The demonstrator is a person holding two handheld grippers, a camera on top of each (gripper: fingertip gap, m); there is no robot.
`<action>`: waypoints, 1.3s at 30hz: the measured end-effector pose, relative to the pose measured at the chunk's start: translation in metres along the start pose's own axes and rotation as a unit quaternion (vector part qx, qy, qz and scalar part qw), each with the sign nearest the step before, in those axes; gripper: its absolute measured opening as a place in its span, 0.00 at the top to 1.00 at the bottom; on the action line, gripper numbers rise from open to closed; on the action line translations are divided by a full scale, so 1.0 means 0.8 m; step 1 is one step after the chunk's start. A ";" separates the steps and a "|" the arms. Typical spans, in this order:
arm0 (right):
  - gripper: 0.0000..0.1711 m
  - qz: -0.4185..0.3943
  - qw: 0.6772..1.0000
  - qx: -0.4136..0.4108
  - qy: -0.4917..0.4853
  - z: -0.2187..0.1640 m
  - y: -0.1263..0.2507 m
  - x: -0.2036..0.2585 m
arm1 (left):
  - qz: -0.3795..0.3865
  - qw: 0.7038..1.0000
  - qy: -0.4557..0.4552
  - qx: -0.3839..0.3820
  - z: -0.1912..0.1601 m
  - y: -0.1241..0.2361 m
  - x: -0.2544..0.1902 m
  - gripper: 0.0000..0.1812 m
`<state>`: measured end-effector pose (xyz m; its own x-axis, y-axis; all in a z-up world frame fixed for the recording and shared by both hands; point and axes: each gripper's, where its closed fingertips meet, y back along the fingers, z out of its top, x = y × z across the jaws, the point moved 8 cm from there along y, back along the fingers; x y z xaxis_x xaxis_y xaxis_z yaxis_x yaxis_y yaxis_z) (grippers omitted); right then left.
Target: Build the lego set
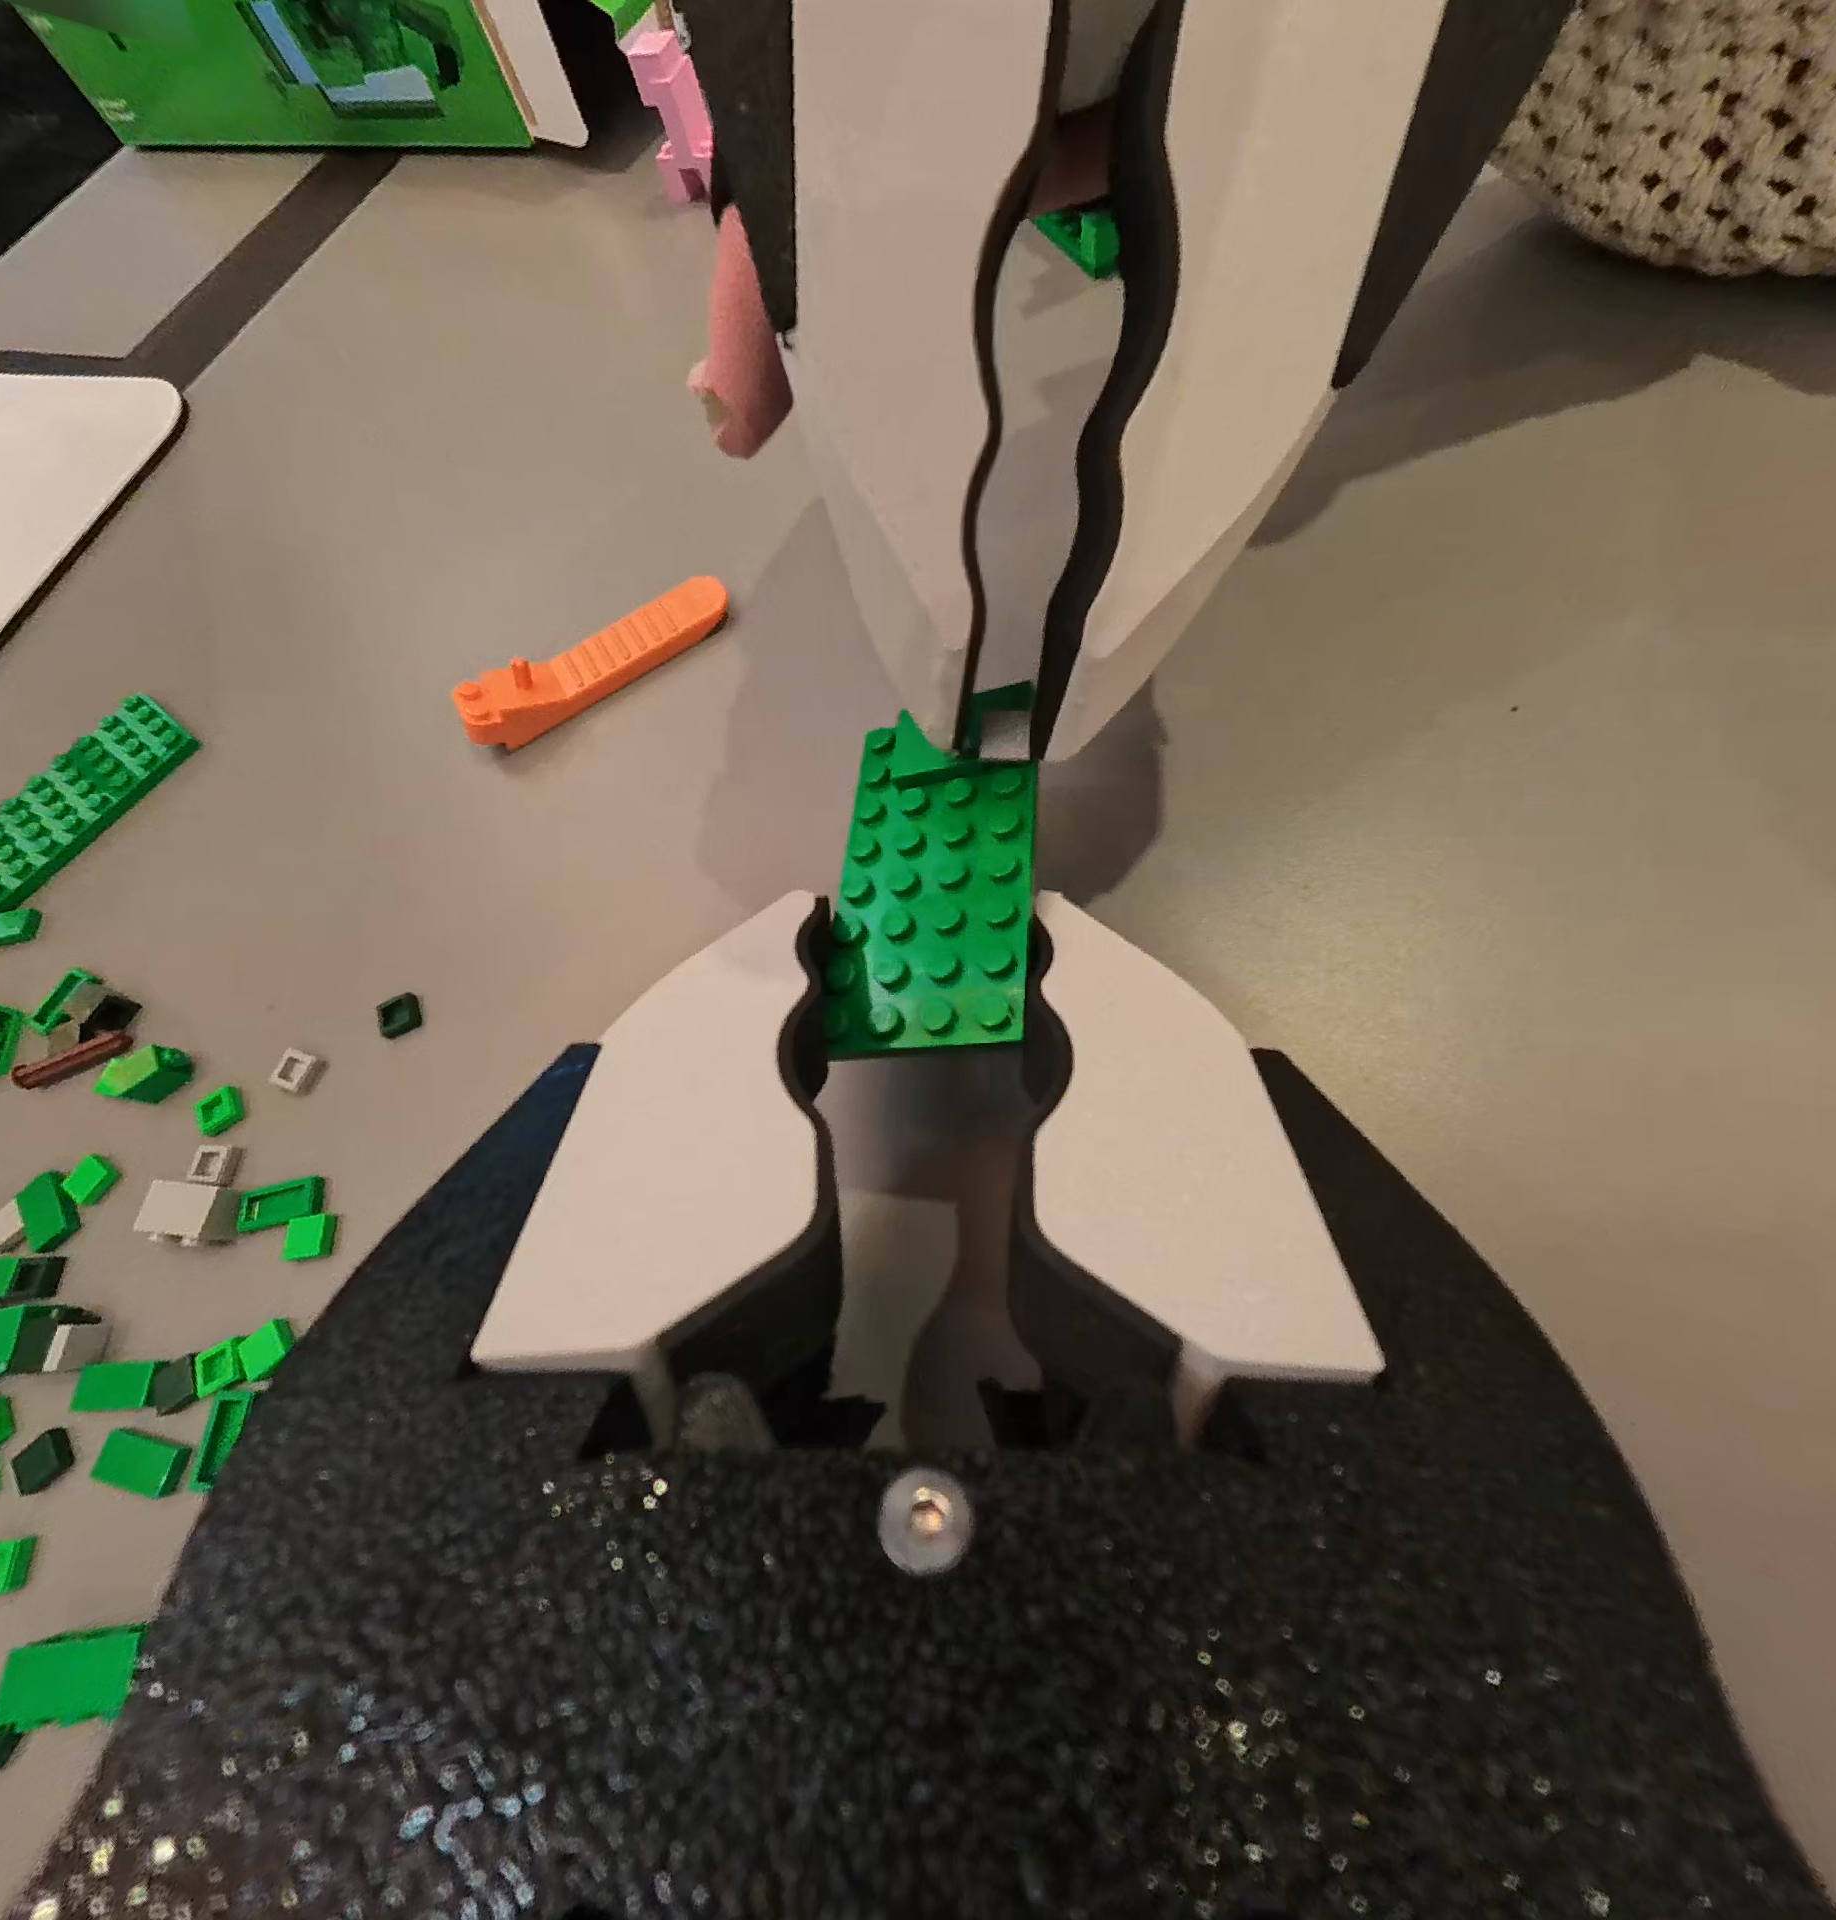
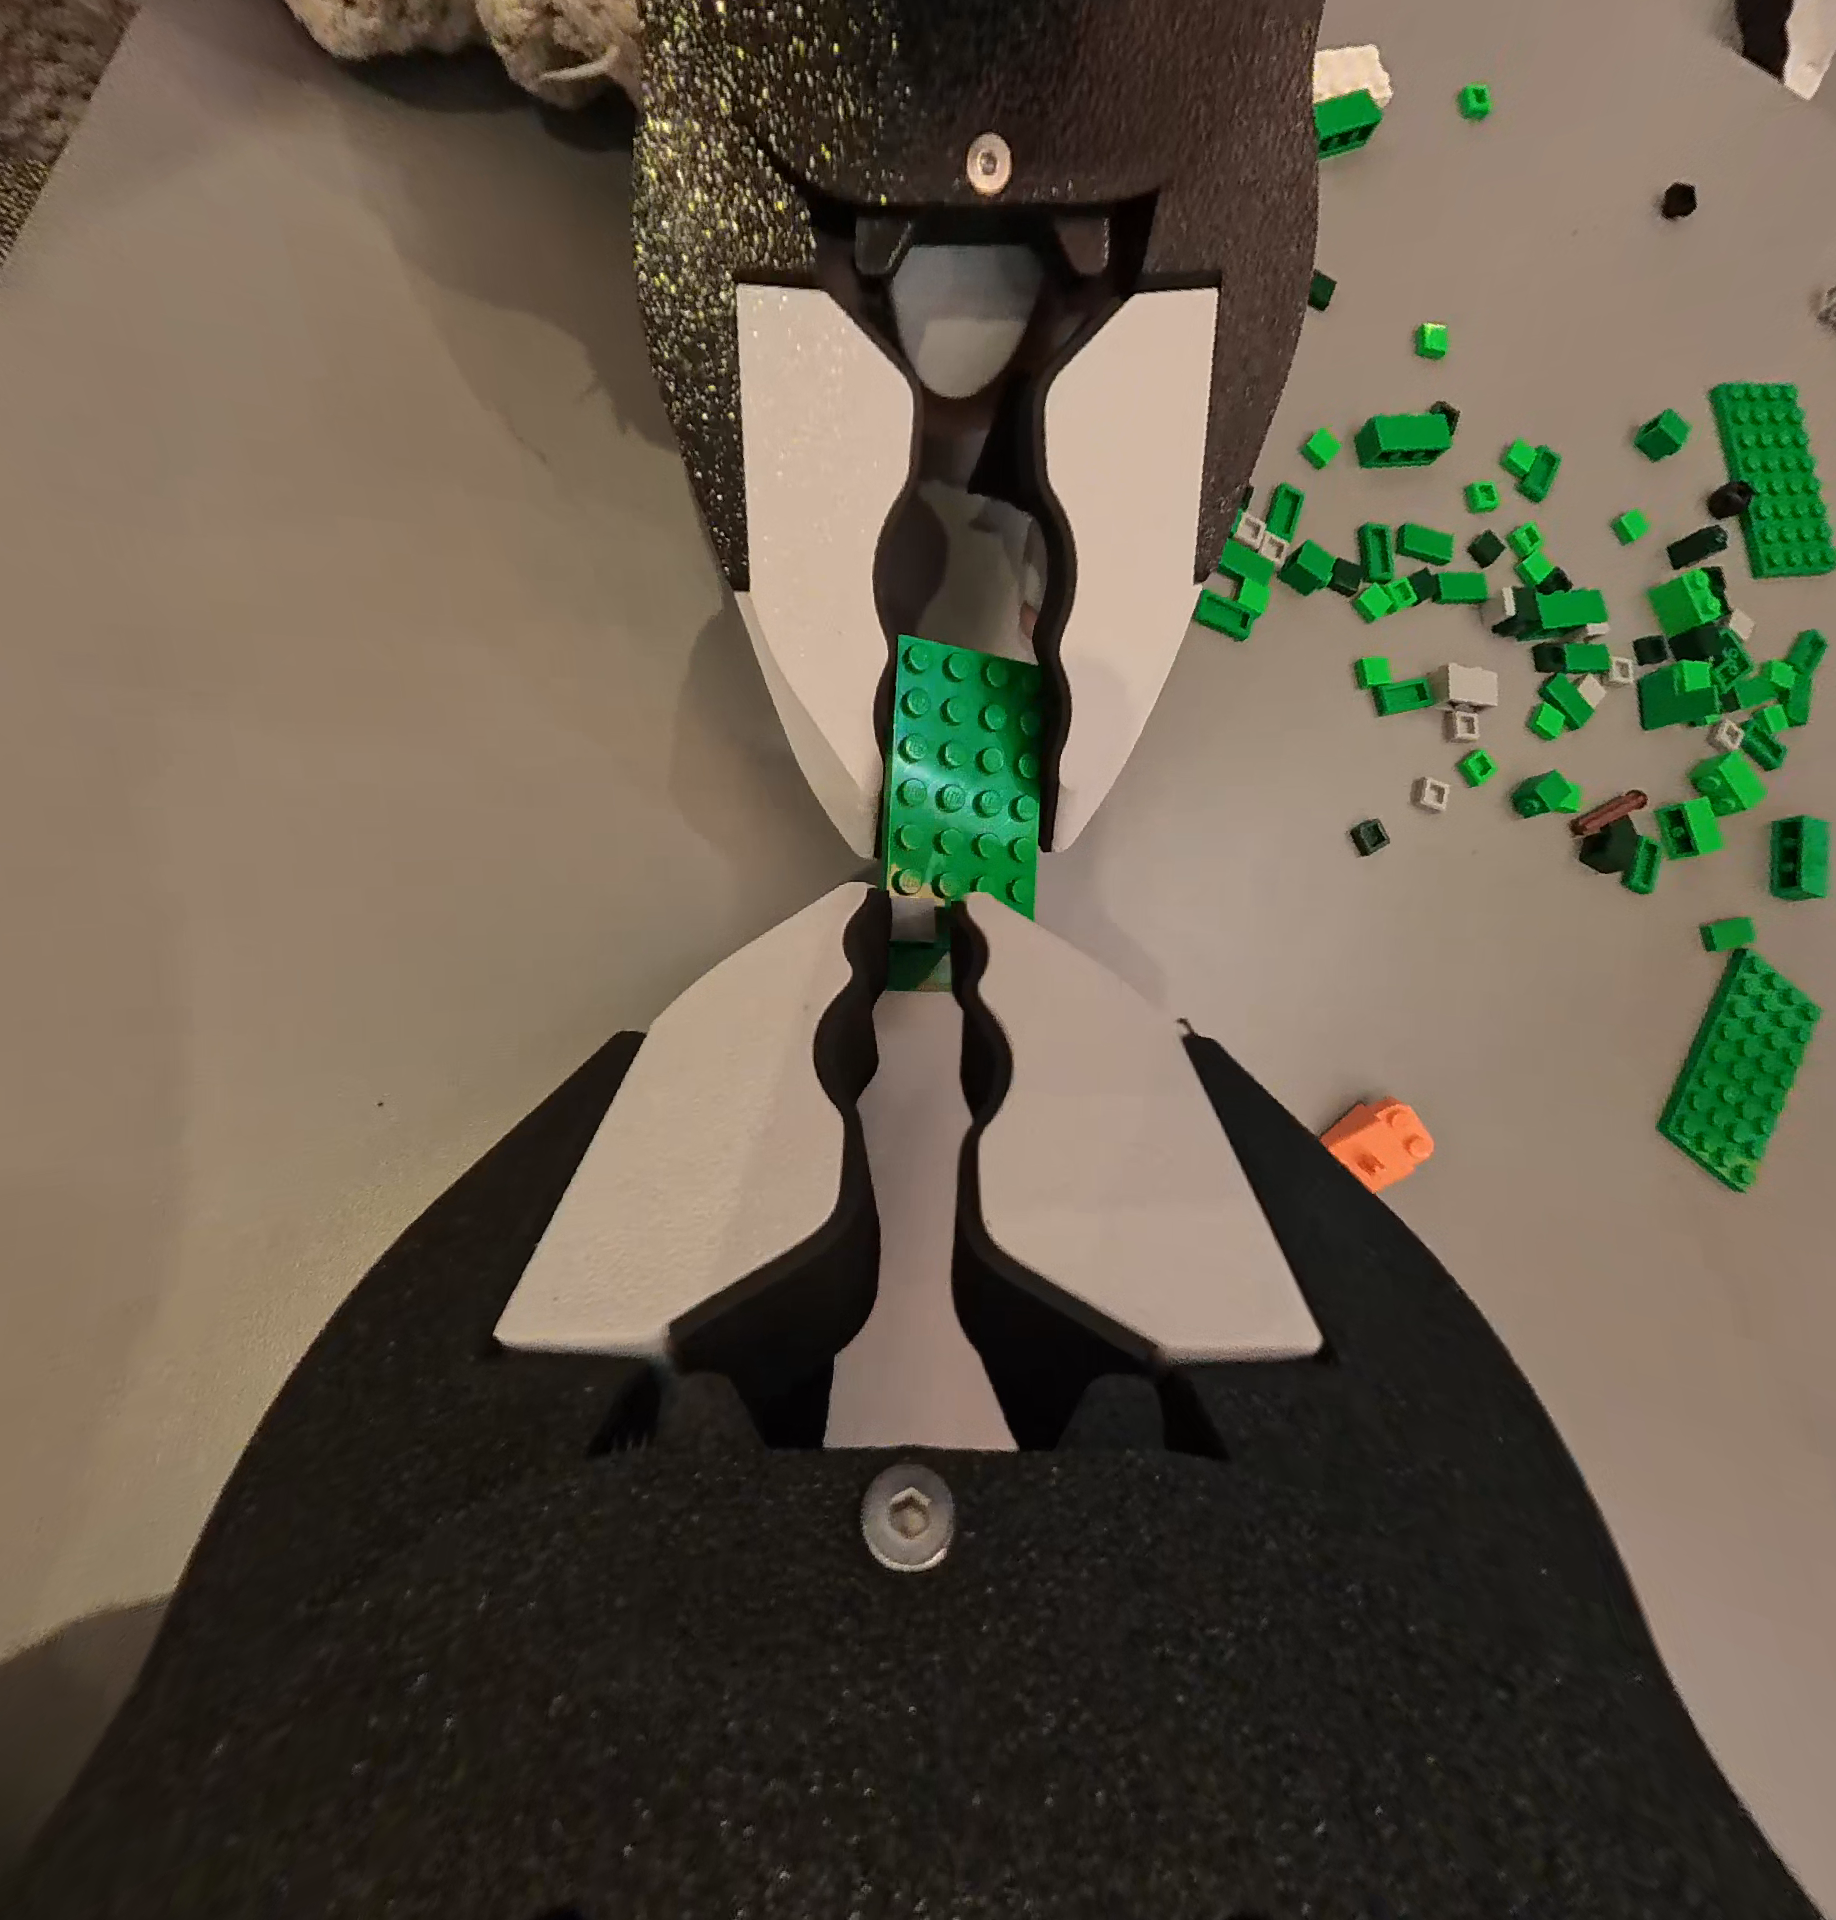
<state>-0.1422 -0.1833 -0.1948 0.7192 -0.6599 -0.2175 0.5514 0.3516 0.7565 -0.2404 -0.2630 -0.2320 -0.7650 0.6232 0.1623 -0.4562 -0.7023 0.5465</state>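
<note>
Green studded plate lying flat on the grey bench, gripped at its near end by the left tongs, pads pressed against both long edges. At the far end, a small green piece with a pale grey face, pinched in the right tongs and brought down onto the last rows of studs; whether seated or only resting there, impossible to tell. Same pairing in the right wrist view: small green piece between the tips of the right tongs, green studded plate beyond it, clamped by the left tongs. Off to the left tongs' side, a scatter of loose bricks in green, grey and dark tones, a second green plate, and an orange brick separator; farther back, a green box, a pink figure and a knitted cream object. Risks, judged from here: pressing with the piece tilted or off the stud grid, leaving it half-seated or popping it out of the tips; pushing down at the unsupported far end, tipping or sliding the plate out of the left grip; squeezing too lightly on so small a part, letting it rotate; releasing early, before the studs bite.
</note>
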 end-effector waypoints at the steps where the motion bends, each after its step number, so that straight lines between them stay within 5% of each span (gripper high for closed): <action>1: 0.93 -0.002 1.000 -0.001 0.000 0.000 0.000 0.000 | 0.000 1.000 0.002 0.000 0.000 0.000 0.000 0.82; 6: 0.88 -0.032 0.999 0.002 0.010 0.001 0.007 -0.002 | 0.012 1.000 0.010 0.007 -0.001 0.001 0.004 0.82; 10: 0.82 -0.135 0.989 -0.014 0.065 0.011 0.011 0.010 | 0.032 0.999 0.032 0.005 -0.002 0.006 0.013 0.82; 15: 0.80 -0.320 0.922 0.002 0.219 0.000 -0.008 0.039 | 0.036 0.998 0.056 -0.006 -0.002 0.011 0.019 0.82; 21: 0.84 -0.411 0.857 0.044 0.309 -0.012 -0.029 0.043 | 0.030 0.998 0.062 -0.003 -0.003 0.009 0.018 0.82; 31: 0.96 -0.414 0.846 0.051 0.332 -0.011 -0.035 0.047 | 0.021 0.997 0.069 -0.011 -0.002 0.009 0.017 0.82; 39: 0.96 -0.374 0.880 0.038 0.290 -0.008 -0.027 0.046 | 0.023 0.998 0.050 -0.006 -0.001 0.007 0.013 0.82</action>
<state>-0.1250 -0.2106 -0.2234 0.2736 -0.2306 -0.9338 0.9482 -0.0984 0.3021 -0.2516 -0.2609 -0.2279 -0.8268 0.5528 0.1042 -0.4241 -0.7342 0.5301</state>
